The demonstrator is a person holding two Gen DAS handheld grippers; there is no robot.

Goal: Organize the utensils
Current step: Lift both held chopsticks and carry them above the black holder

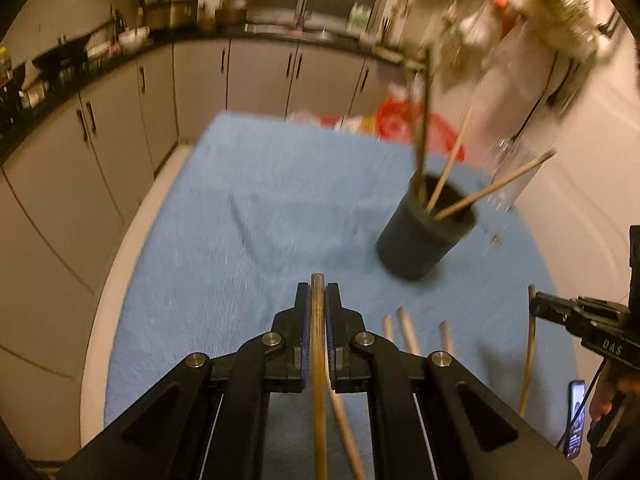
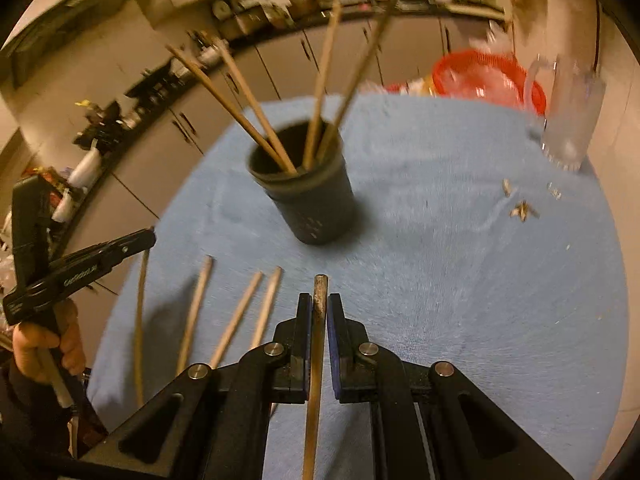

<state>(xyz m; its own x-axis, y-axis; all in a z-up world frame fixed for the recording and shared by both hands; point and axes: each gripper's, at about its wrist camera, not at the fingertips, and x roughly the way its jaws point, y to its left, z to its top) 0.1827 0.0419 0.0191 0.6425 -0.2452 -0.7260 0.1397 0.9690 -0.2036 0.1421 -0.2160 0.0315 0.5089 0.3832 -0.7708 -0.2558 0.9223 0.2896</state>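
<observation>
A dark cup stands on the blue cloth with several chopsticks standing in it. My left gripper is shut on a chopstick, held above the cloth in front of the cup. My right gripper is shut on another chopstick, also short of the cup. Several loose chopsticks lie on the cloth between the two grippers. The left gripper also shows in the right wrist view, the right one in the left wrist view.
A clear glass mug stands at the cloth's far right. A red basket sits beyond the far edge. Small scraps lie on the cloth. Kitchen cabinets and a cluttered counter run behind. A phone is at the right.
</observation>
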